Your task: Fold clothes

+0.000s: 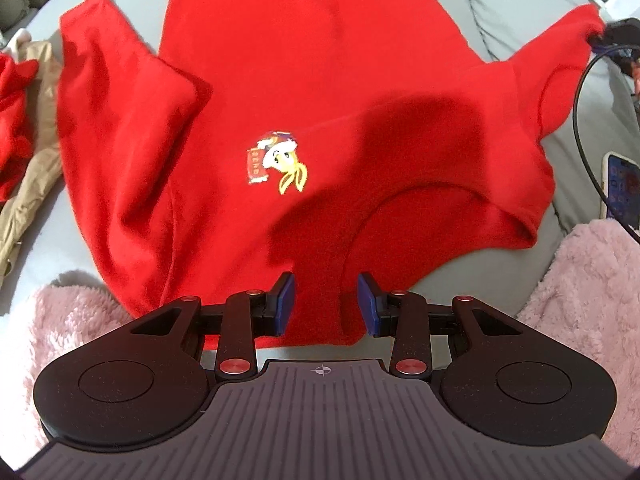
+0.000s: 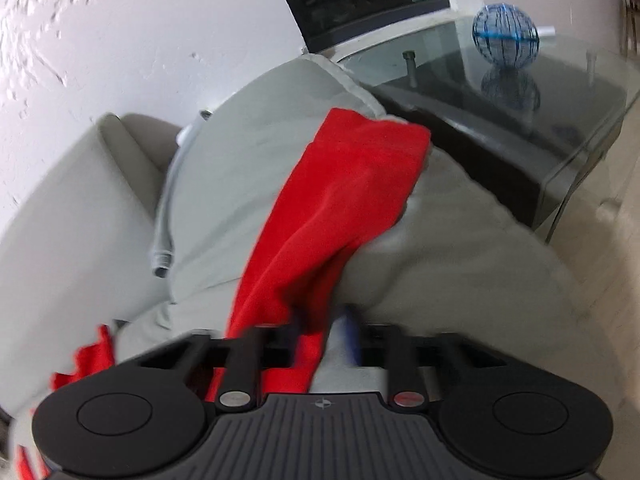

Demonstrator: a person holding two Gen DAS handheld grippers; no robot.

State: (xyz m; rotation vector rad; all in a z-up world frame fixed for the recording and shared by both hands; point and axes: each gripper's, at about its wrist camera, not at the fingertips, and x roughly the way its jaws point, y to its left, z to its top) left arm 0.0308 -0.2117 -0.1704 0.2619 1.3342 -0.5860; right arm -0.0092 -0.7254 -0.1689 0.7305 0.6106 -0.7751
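We've got the red sweatshirt [image 1: 320, 92] spread on the grey sofa [image 1: 516, 12]. Left tool [image 1: 326, 304] gapes wide over the collar; right tool [image 2: 320, 332] pinches a sleeve [image 2: 340, 184]. Pull too hard and the spread body could bunch up.

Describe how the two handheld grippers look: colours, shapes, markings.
The left gripper has a matte black body with two round lobes, a grey ribbed centre plate bearing a small crosshair mark, black linkage arms with red pivot caps, and blue pads. The right gripper matches, though blurred; one pivot cap looks silver.
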